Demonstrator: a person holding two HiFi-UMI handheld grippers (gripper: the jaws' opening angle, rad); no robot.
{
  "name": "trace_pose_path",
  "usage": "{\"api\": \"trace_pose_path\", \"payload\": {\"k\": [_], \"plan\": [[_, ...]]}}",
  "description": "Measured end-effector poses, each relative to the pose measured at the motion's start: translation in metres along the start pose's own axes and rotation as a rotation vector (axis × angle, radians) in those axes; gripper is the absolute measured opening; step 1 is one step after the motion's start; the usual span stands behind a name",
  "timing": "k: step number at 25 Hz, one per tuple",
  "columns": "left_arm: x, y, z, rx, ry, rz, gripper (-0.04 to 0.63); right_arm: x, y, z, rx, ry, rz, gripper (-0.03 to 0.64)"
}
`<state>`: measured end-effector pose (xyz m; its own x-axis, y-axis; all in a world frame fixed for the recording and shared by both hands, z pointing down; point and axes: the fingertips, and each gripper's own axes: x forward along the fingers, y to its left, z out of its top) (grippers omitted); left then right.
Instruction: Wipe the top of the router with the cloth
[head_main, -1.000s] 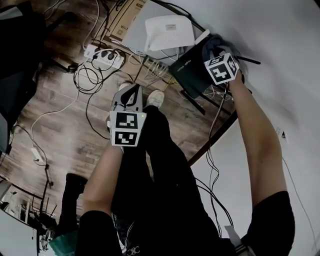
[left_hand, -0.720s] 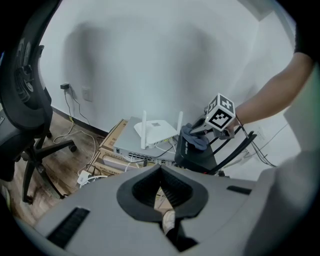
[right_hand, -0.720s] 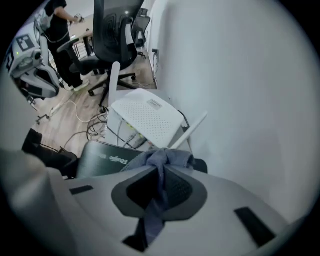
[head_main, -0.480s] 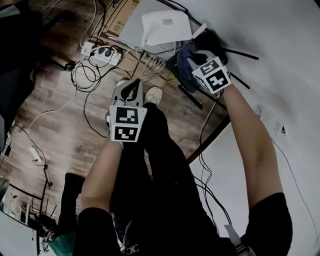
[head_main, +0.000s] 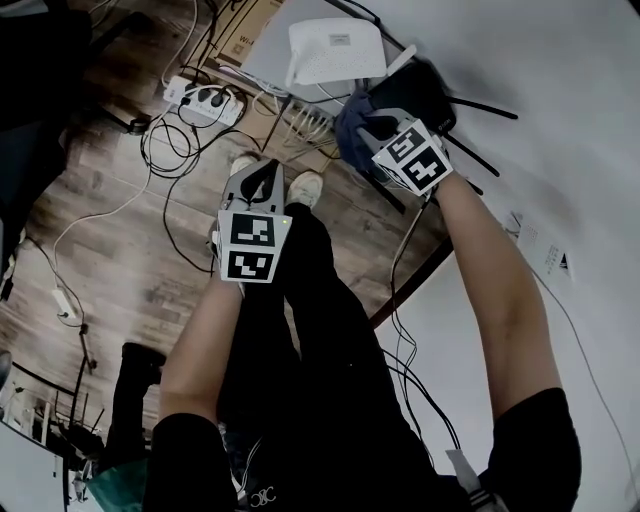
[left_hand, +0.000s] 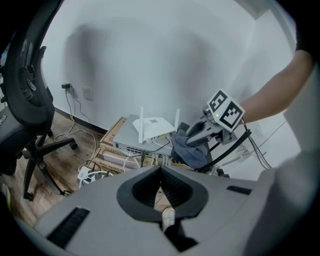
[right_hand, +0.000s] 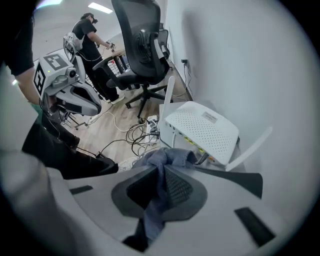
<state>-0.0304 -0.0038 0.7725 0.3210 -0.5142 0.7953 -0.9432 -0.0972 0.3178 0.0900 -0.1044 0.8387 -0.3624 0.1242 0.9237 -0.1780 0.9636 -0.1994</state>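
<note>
A black router (head_main: 418, 92) with thin antennas sits by the wall, right of a white router (head_main: 336, 50). My right gripper (head_main: 368, 128) is shut on a blue-grey cloth (head_main: 350, 122), which lies bunched over the black router's left end. In the right gripper view the cloth (right_hand: 161, 161) hangs pinched between the jaws, just short of the white router (right_hand: 202, 131). My left gripper (head_main: 266, 175) hangs shut and empty over the floor, well left of both routers. From the left gripper view, the cloth (left_hand: 191, 149) shows under the right gripper (left_hand: 200, 133).
The white router rests on a grey network switch (left_hand: 131, 141) atop cardboard boxes (left_hand: 112, 150). A power strip (head_main: 205, 102) and loose cables (head_main: 170, 160) lie on the wood floor. An office chair (right_hand: 142, 47) stands nearby, with another person (right_hand: 89, 31) beyond it.
My right gripper has carried the cloth leftward across the black router, from its right part to its left end. The left gripper has stayed where it was.
</note>
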Motion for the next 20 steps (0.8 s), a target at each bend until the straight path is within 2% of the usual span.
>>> {"api": "trace_pose_path", "payload": {"k": [4, 9, 12, 16, 18, 20], "plan": [[0.0, -0.007, -0.003, 0.006, 0.001, -0.01, 0.003, 0.0, 0.002, -0.003, -0.032, 0.016, 0.01, 0.021], [-0.002, -0.011, -0.003, 0.018, -0.001, -0.014, 0.003, -0.003, 0.018, -0.027, -0.04, 0.127, 0.114, 0.021], [-0.003, -0.009, -0.003, 0.012, -0.002, -0.009, 0.003, -0.007, 0.032, -0.052, -0.007, 0.229, 0.21, 0.021], [-0.001, -0.011, -0.005, 0.013, 0.002, -0.011, 0.003, -0.017, 0.044, -0.095, 0.039, 0.438, 0.329, 0.021], [-0.001, -0.011, -0.008, 0.018, 0.01, -0.013, 0.003, -0.022, 0.045, -0.111, 0.031, 0.527, 0.359, 0.021], [0.0, -0.012, -0.011, 0.021, 0.017, -0.016, 0.003, -0.024, 0.046, -0.117, 0.014, 0.559, 0.363, 0.021]]}}
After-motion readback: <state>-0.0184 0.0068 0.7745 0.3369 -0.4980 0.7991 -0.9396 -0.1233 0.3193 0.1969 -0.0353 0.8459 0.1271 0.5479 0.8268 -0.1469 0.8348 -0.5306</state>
